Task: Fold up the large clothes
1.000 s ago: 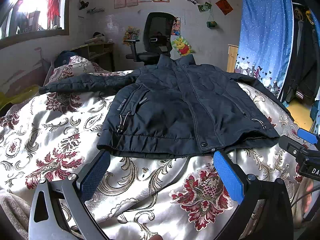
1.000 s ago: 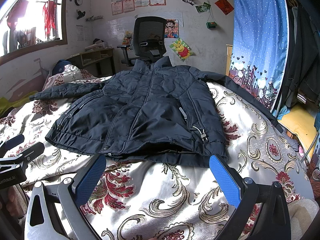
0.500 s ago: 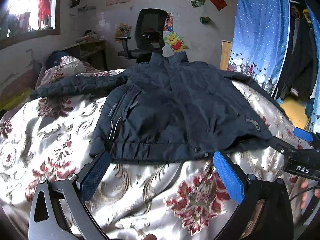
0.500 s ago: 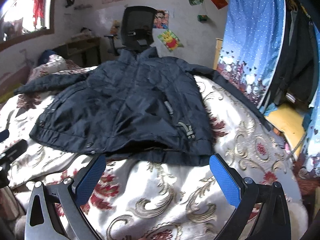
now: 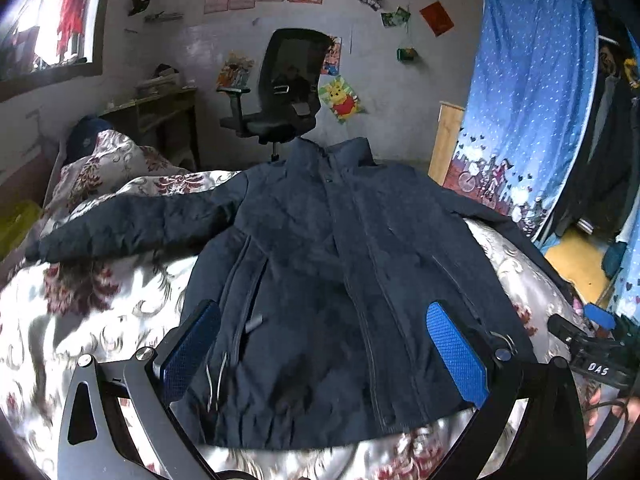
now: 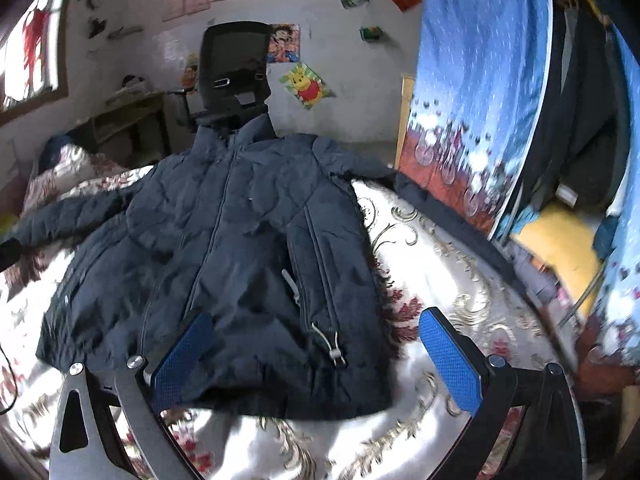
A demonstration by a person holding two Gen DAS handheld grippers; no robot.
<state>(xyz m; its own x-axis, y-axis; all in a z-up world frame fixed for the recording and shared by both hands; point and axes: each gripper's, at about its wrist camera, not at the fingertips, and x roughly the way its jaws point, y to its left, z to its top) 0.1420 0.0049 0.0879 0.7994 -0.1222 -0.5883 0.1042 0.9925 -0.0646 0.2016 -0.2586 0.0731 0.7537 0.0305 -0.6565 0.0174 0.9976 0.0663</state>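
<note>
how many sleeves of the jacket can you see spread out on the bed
2: the left sleeve stretches toward the window side; the right sleeve runs along the bed edge by the blue curtain, its cuff hidden.

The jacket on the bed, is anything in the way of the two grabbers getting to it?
Nothing visible is. The jacket lies spread flat on the flowery bedspread with nothing on top of it. The left gripper and the right gripper are both open just above its bottom hem.
</note>
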